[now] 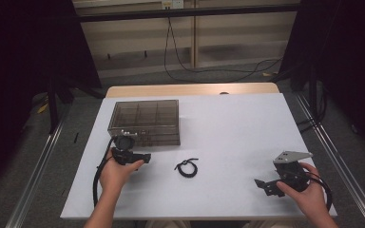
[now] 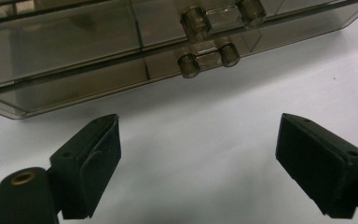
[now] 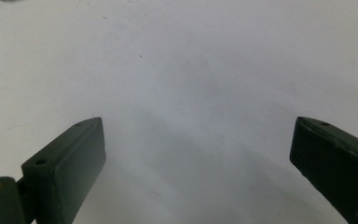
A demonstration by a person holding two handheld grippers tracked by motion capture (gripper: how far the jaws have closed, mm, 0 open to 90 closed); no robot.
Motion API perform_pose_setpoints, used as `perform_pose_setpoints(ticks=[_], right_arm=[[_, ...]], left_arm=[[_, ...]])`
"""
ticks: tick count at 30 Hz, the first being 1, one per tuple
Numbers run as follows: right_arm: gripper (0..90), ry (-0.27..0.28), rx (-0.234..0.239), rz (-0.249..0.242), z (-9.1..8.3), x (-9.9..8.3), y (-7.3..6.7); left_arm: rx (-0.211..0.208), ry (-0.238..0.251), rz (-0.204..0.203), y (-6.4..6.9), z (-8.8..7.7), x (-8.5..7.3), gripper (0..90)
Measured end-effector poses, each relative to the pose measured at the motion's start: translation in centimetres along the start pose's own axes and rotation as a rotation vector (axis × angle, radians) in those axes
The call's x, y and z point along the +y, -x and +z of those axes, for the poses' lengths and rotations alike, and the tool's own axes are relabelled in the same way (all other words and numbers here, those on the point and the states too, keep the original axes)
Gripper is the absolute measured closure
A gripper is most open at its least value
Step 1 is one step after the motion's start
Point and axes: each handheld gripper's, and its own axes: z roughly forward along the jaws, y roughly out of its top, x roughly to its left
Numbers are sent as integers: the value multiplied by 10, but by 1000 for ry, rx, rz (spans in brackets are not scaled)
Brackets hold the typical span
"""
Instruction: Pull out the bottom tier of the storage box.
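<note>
White worktop [image 1: 237, 128]: I bring my left gripper [image 2: 198, 158], jaws wide and empty, to the box [image 1: 145, 121] latch [image 2: 209, 39] at its near-left; my right gripper [image 3: 198, 163] waits open near the right corner; next, gripping that latch.

White table top [image 1: 237, 128] sitting on a wooden table; strip of bare wood [image 1: 190, 89] showing along the far edge. Smoky clear compartment box [image 1: 145, 121] lying flat toward the far left corner, lid down, its two latches [image 2: 209, 39] facing the near edge. Divider walls showing through the lid; contents of compartments not readable. Small black coiled cord [image 1: 187, 167] lying near the middle of the near half, well apart from the box and off its near right corner. Surface toward the right edge showing faint specks and scuffs.
</note>
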Motion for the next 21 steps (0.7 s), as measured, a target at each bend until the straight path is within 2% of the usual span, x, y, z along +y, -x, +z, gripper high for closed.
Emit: perform_pose_setpoints(ticks=[2,5,10,13,19,21], right_arm=[[38,-1,-2,0,0,0,0],[38,1,0,-2,0,0,0],[38,-1,0,-1,1,0,-1],[37,-4,2,-8,1,1,-1],[37,-3,1,-6,2,1,-2],[37,0,0,-7,2,1,-2]], left_arm=[[2,-8,4,0,1,3,147],[1,4,-12,0,3,6,162],[2,-24,-26,-2,8,8,175],[-6,-15,-51,-1,10,10,191],[-7,-17,-62,-1,14,12,202],[-3,-31,-48,-1,15,15,203]])
